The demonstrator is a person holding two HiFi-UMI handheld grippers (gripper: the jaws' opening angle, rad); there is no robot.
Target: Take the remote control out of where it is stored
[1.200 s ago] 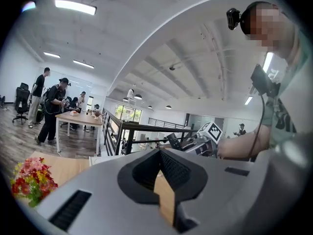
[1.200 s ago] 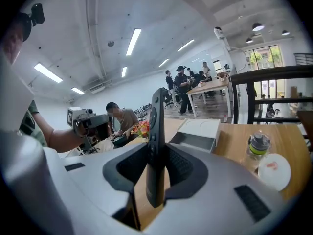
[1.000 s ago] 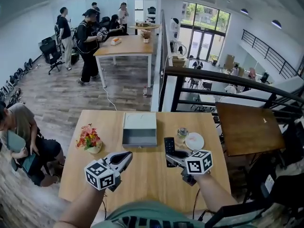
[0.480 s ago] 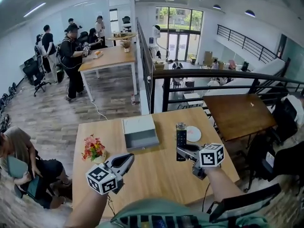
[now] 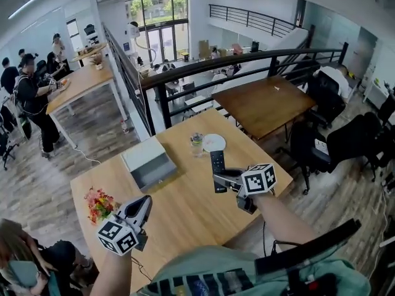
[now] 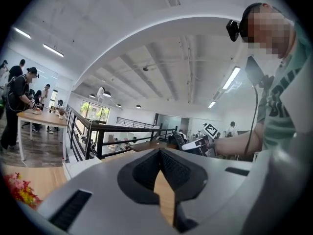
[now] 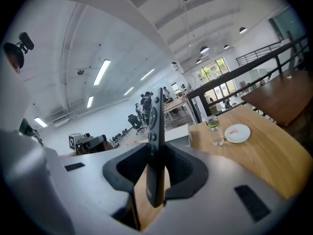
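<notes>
black remote control (image 5: pixel 217 161) sits clamped in my right gripper (image 5: pixel 220 179), forearm reaching out over the wooden table (image 5: pixel 185 211); my left gripper (image 5: pixel 145 201) hovers pinched closed, empty, beside the flowers (image 5: pixel 99 203).

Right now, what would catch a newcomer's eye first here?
The black remote control is clamped in the right gripper, held above the wooden table. Farther along the table sit a grey storage box, a white saucer and a small bottle. The left gripper is shut and empty.
</notes>
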